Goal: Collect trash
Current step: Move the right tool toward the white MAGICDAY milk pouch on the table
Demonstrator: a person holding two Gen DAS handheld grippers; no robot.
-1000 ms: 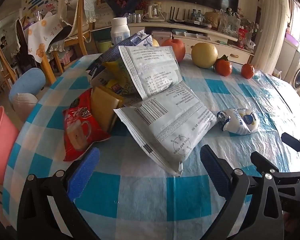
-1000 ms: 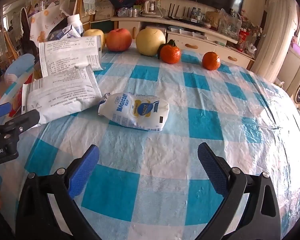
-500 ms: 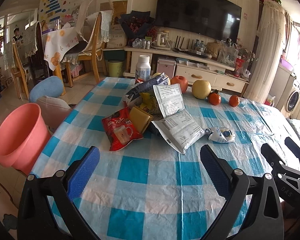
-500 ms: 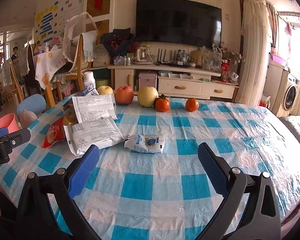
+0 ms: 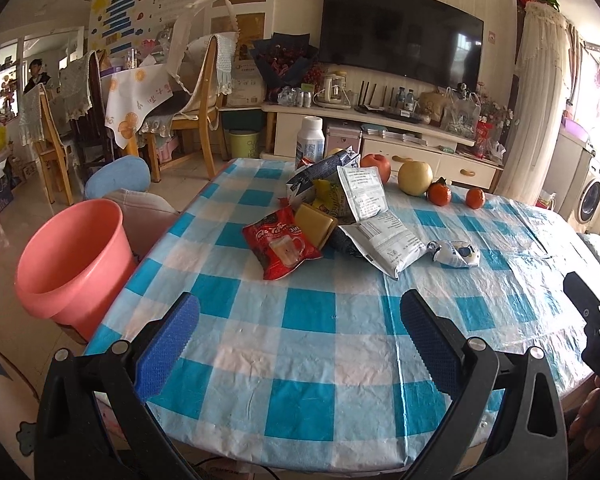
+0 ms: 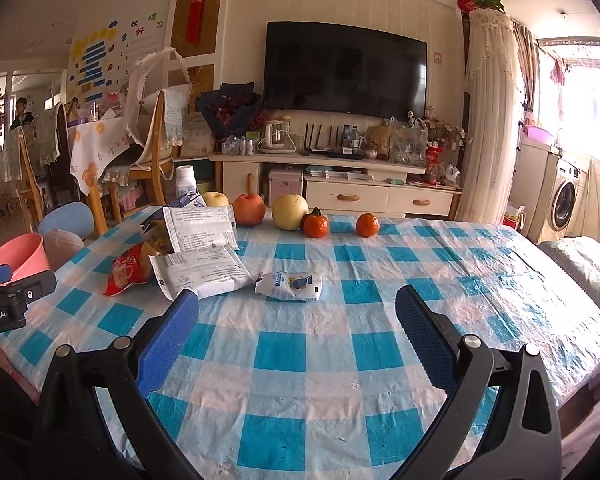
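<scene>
A heap of wrappers lies on the blue-checked table [image 5: 308, 320]: a red sachet [image 5: 282, 246], a yellow packet [image 5: 316, 224], two white printed bags [image 5: 388, 240] and a blue-white carton [image 5: 320, 172]. A small crumpled white wrapper [image 5: 454, 254] lies apart to the right, also in the right wrist view [image 6: 290, 286]. My left gripper [image 5: 300, 332] is open and empty over the table's near edge. My right gripper [image 6: 296, 328] is open and empty, short of the small wrapper. A pink bin [image 5: 72, 264] stands on the floor at the left.
An apple [image 6: 249, 209], a pear [image 6: 290, 212] and two oranges [image 6: 315, 225] line the far side, with a white bottle [image 5: 310, 140] behind the heap. Chairs [image 5: 192, 112] and a blue stool [image 5: 116, 176] stand left; a TV cabinet [image 6: 340, 188] is behind.
Both grippers have pulled back and up from the table. The wrappers now look much smaller and farther, and the pink bin has come fully into view. Nothing was taken hold of.
</scene>
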